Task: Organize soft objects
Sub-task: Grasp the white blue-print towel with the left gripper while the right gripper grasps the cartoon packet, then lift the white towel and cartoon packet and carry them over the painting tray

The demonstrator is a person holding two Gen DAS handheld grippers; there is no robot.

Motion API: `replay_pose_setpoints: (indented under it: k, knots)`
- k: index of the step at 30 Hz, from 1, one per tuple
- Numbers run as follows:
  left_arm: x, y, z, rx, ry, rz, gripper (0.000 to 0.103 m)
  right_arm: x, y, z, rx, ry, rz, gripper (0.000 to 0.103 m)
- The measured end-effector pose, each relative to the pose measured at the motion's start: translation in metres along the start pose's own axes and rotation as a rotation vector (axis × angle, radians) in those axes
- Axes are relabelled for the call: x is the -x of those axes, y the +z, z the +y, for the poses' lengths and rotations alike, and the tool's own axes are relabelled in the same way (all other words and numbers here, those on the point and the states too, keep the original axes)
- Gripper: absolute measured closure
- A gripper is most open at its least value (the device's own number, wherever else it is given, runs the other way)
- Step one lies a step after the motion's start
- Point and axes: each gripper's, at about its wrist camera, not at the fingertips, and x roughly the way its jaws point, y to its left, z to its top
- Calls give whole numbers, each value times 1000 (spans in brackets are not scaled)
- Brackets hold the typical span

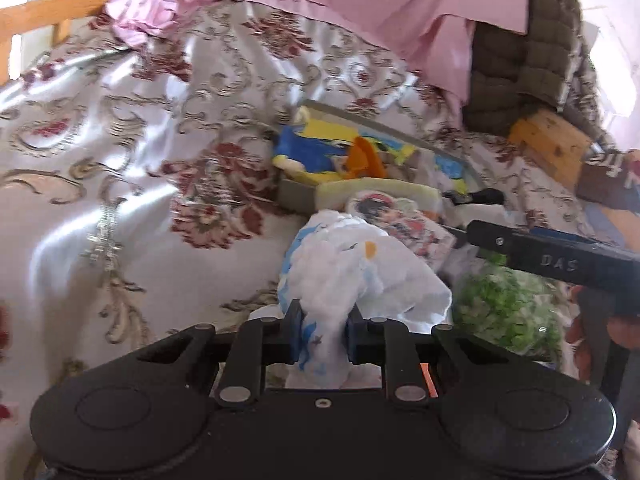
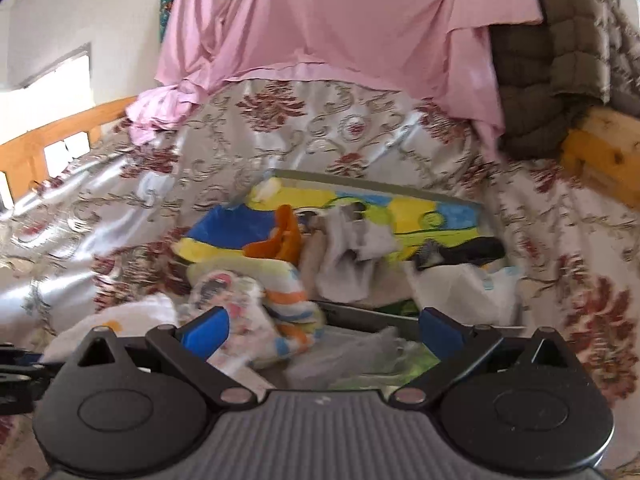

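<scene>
My left tool (image 1: pixel 323 330) clenches the white cloth (image 1: pixel 360 276) beside the box (image 1: pixel 296 192), my right tool (image 2: pixel 322 330) is released; loose folds may snag there.

Floral satin bedspread (image 2: pixel 320 136), wooden bedframe (image 2: pixel 60 136), pink sheet (image 2: pixel 340 20), bright window (image 2: pixel 48 76).

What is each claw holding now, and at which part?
Left claw pinches the white fluffy cloth at its bunched lower end. Right claw is open, holding nothing.

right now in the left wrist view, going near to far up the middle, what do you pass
left gripper shut on the white fluffy cloth with blue print → flat cartoon-print plush → grey tray holding the blue and yellow fabric → floral satin bedspread → pink sheet
</scene>
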Motion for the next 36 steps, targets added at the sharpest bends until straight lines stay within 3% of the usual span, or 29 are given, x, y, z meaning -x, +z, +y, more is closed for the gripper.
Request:
replay_pose_setpoints:
  k: [6, 10, 12, 18, 22, 28, 32, 36]
  knots:
    - [-2, 6, 12, 9, 136, -25, 81, -16, 8, 23, 39, 107, 45, 3]
    - [-7, 11, 24, 41, 179, -26, 80, -32, 7, 40, 89, 134, 98, 6]
    - [-10, 14, 30, 70, 171, -23, 77, -39, 5, 46, 119, 131, 122, 9]
    - [-22, 15, 40, 143, 135, 5, 57, -55, -2, 52, 121, 133, 183, 19]
    - [-30, 12, 47, 219, 74, 7, 41, -56, -4, 53, 128, 121, 185, 21]
    - [-33, 10, 47, 275, -6, -23, 29, -51, -1, 52, 120, 113, 164, 29]
    - [-38, 10, 52, 325, -36, -42, 28, -51, -4, 55, 145, 106, 163, 34]
    - [-46, 10, 59, 359, -45, -28, 43, -46, -4, 58, 171, 107, 148, 41]
